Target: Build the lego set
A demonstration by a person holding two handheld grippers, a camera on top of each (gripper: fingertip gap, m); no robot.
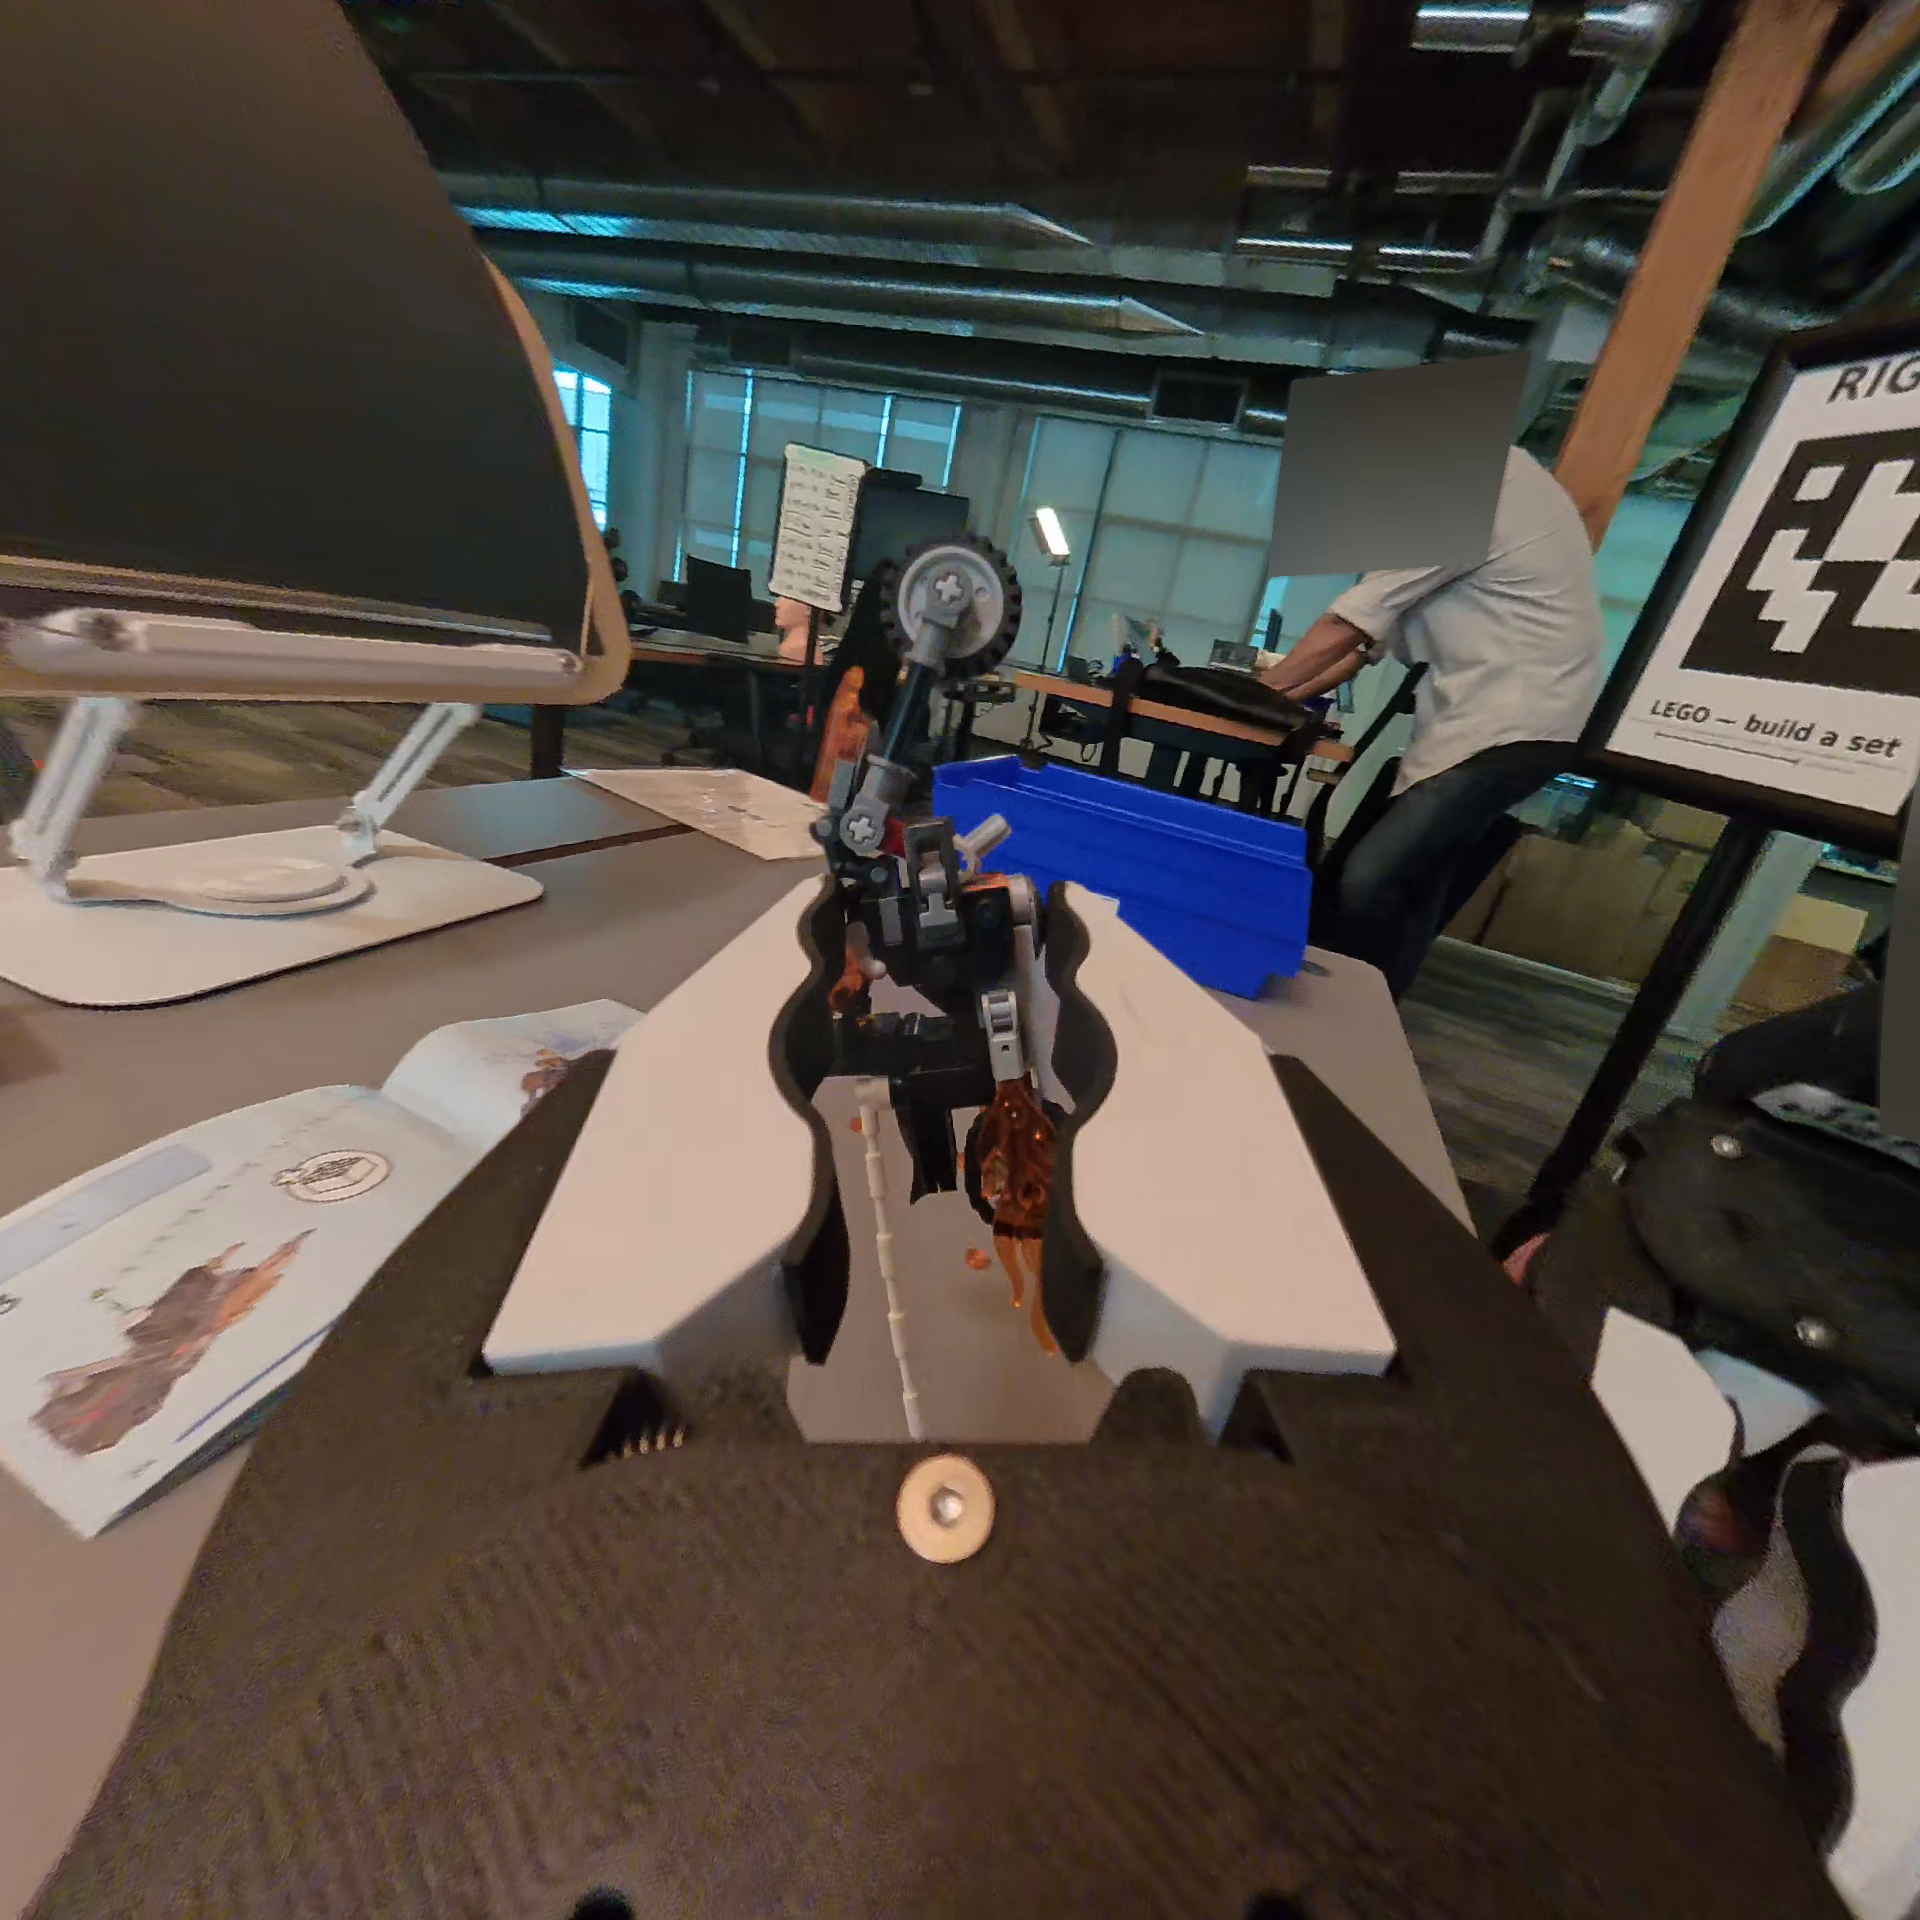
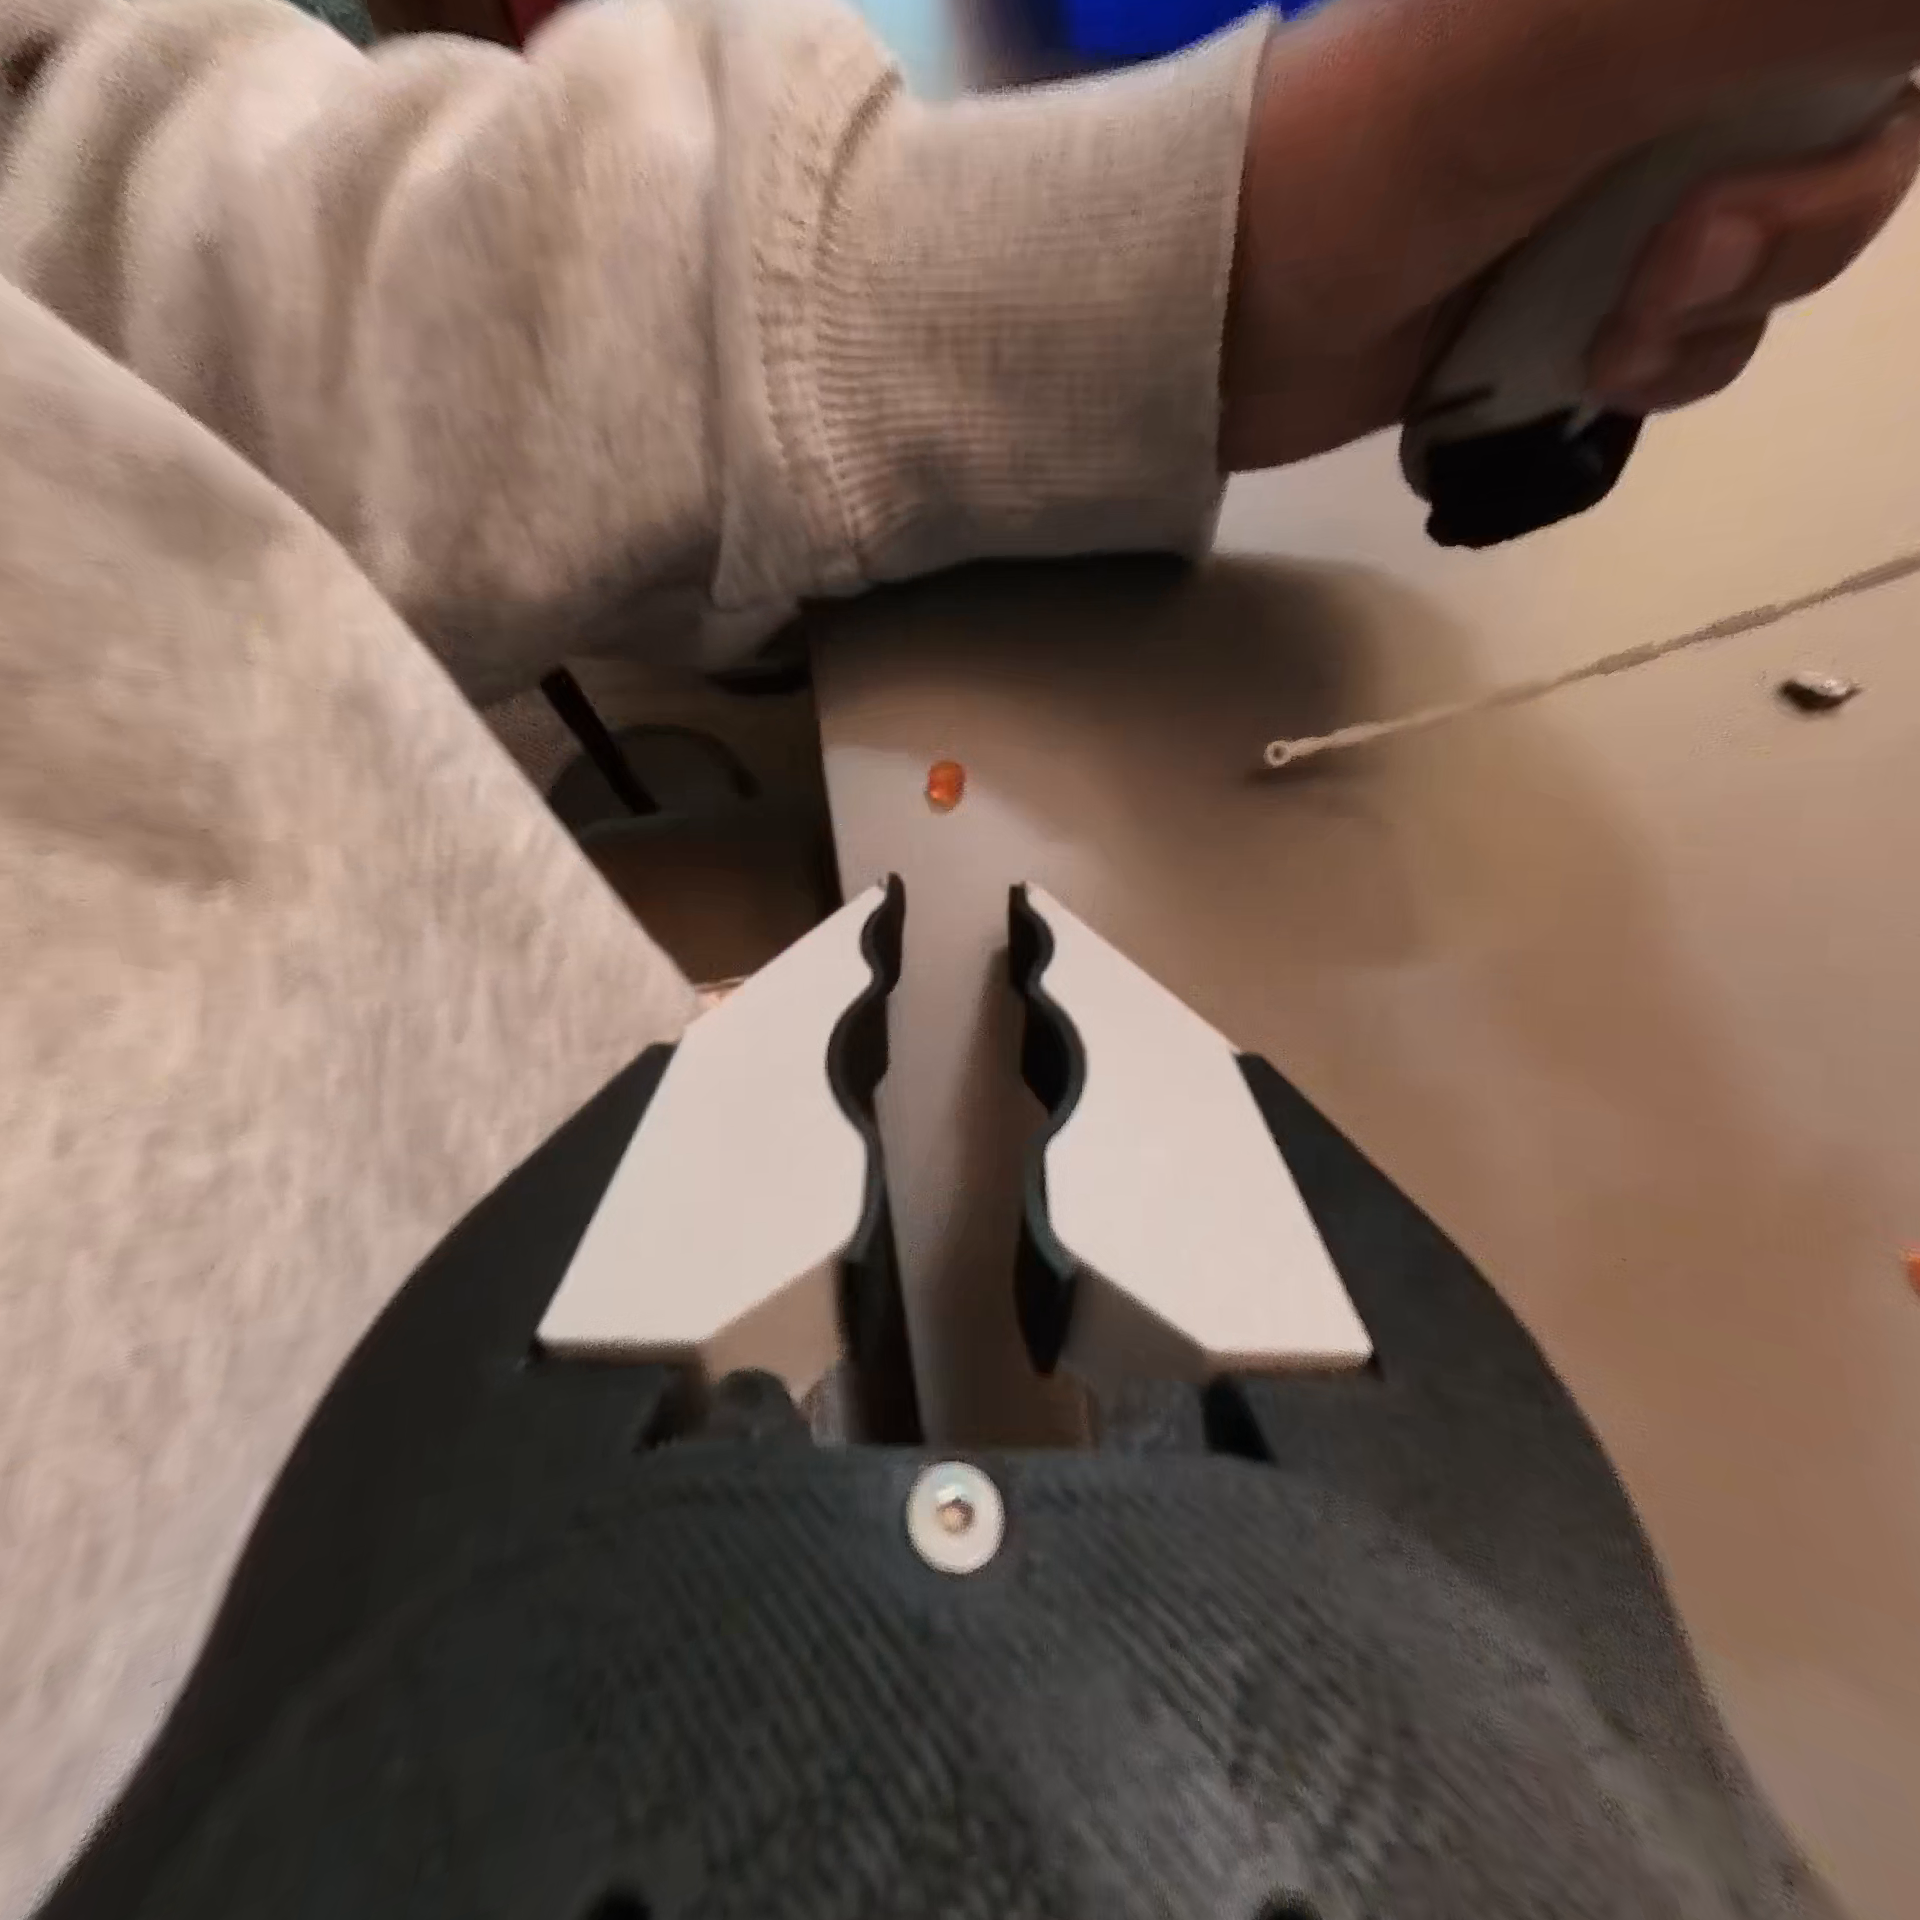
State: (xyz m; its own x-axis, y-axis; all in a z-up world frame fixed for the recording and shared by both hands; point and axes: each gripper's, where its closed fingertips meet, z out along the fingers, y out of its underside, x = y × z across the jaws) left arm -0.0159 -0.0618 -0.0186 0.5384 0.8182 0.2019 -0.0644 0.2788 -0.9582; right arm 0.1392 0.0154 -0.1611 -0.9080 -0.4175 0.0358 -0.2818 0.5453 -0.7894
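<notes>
Black and grey, the half-built lego model (image 1: 935, 935) sits clenched in the left gripper (image 1: 940, 997) above the table (image 2: 1455, 1039), while the right gripper (image 2: 951, 914), parted and empty, hovers near an orange stud (image 2: 944, 781), seemingly next to pinch.

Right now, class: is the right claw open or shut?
Open. The right claw shows bare table between its fingers, gripping nothing; a small orange piece lies just beyond them.
</notes>
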